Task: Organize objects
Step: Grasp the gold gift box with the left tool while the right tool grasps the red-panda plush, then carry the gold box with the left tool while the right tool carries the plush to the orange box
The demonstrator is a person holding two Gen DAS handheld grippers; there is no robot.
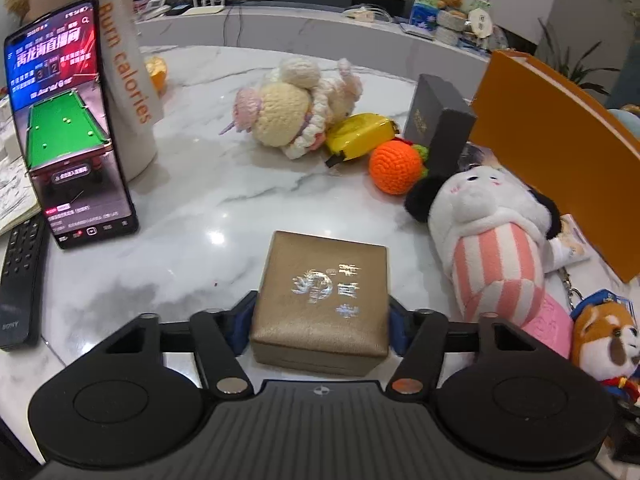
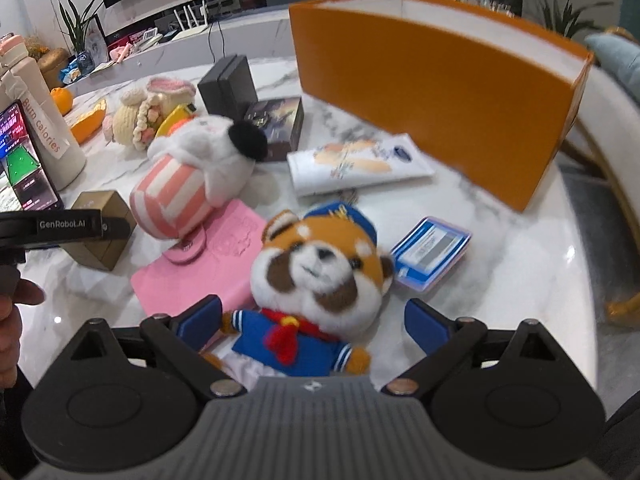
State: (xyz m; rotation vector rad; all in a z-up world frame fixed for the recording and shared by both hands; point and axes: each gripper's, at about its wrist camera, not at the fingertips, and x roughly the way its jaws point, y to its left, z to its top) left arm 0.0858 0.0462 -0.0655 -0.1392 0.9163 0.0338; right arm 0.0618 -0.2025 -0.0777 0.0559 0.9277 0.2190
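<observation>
Item one: gold box (image 1: 320,304), square, lying flat on the marble table (image 1: 192,208). The left gripper (image 1: 322,316) is pinching it, a blue pad pressing against each side wall, the lid with its silver emblem facing up and the box reaching forward beyond the fingers. In the right wrist view the same box (image 2: 100,236) is showing at the far left, held by the other tool's black arm.

Item two: red panda plush (image 2: 316,280) in a blue sailor suit, lying on its back partly over a pink notebook (image 2: 208,264). The right gripper (image 2: 312,320) is hanging open, its blue pads spread wide, one on either side of the toy's body and touching neither. The plush's long axis is running away from the camera, head far, feet near, so it is lying lengthwise between the fingers; closing should catch it across the torso. This hand is plainly the nearer one to it.

Item three: orange box (image 2: 440,92), large and open-topped, standing at the back right, seemingly the likeliest place for tidied things.

Notes on views: the left wrist view alone is showing the phone (image 1: 68,128) playing snooker, the remote control (image 1: 20,280) and the crocheted orange (image 1: 396,168). The right wrist view alone is showing the blue card packet (image 2: 432,256) and the white pouch (image 2: 360,164). The striped plush (image 1: 492,248) is appearing in both.
</observation>
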